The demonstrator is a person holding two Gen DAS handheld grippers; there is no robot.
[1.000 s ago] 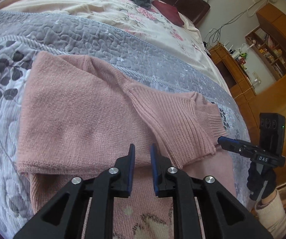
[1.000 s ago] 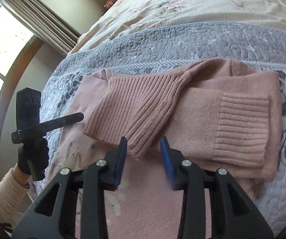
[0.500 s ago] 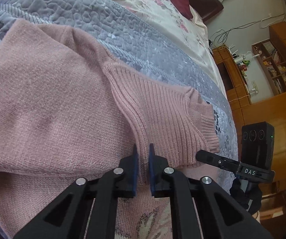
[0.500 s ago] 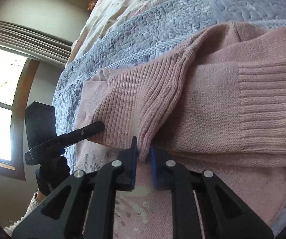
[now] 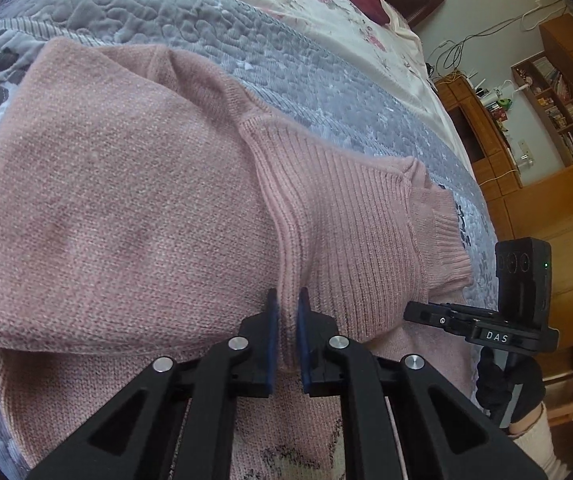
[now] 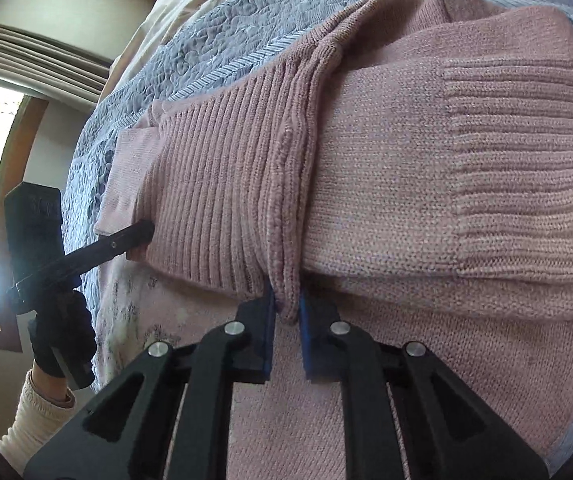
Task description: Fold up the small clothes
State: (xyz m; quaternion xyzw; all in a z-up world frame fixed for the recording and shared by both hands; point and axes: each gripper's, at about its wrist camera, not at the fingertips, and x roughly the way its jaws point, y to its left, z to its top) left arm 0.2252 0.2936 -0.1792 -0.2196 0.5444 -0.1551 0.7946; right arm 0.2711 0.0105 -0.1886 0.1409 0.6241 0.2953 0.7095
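Pinching sweater [image 5: 134,216] on bed [image 5: 190,20] | left gripper [image 5: 285,334] and right gripper [image 6: 286,312] each clamp one ribbed ridge | we expect thin knit bites to slip, dragging folded sleeves askew

The pink sweater [image 5: 126,208] is soft matt knit (ribbed at sleeve and cuff); the grey bedspread [image 5: 206,20] is quilted cloth; each hand-held gripper [image 5: 286,320] is matt black plastic.
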